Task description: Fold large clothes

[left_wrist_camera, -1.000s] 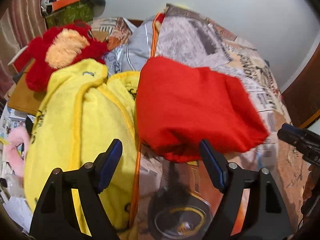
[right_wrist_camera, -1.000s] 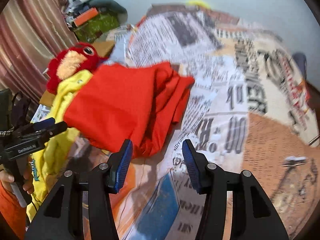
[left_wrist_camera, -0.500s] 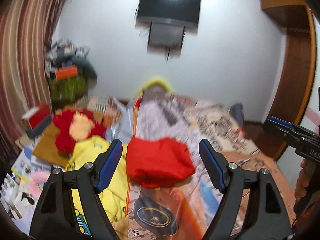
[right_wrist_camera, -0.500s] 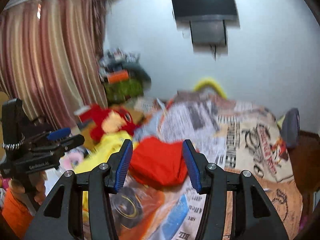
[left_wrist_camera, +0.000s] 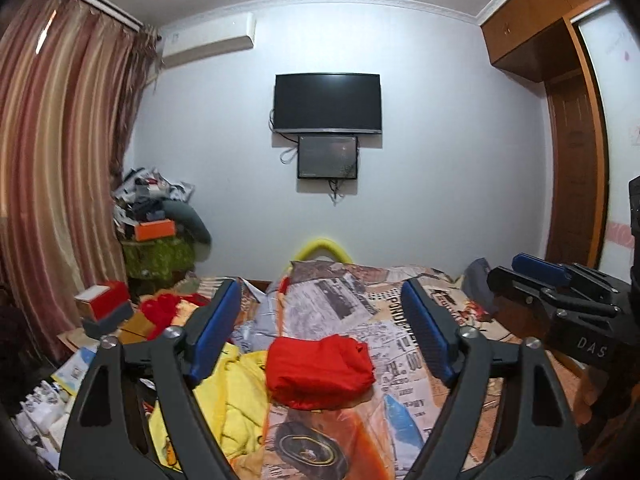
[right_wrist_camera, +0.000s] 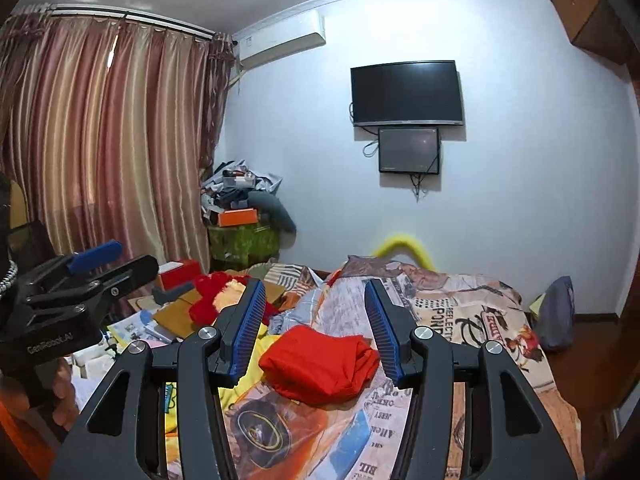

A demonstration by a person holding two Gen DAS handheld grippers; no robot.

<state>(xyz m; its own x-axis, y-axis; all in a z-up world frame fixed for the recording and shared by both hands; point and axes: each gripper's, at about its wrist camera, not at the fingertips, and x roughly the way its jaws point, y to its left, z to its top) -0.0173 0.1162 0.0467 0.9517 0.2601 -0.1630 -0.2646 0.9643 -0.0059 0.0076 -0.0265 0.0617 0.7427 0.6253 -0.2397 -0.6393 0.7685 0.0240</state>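
Red garment (left_wrist_camera: 320, 372): lying folded into a compact bundle on the bed (left_wrist_camera: 400, 360), likely set down as finished.
Yellow garment (left_wrist_camera: 236, 392): sprawling unfolded just left of the red garment, probably waiting its turn.
Left claw (left_wrist_camera: 320, 336): hanging wide, its jaws just having opened further, gripping nothing, well back from the red garment.
Right claw (right_wrist_camera: 314, 330): hanging half-open and empty.

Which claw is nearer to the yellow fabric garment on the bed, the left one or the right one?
Left. The left claw hangs open above the yellow fabric garment, on its side of the bed. The right claw, also open and empty, sits further right, beyond the folded red cloth bundle.
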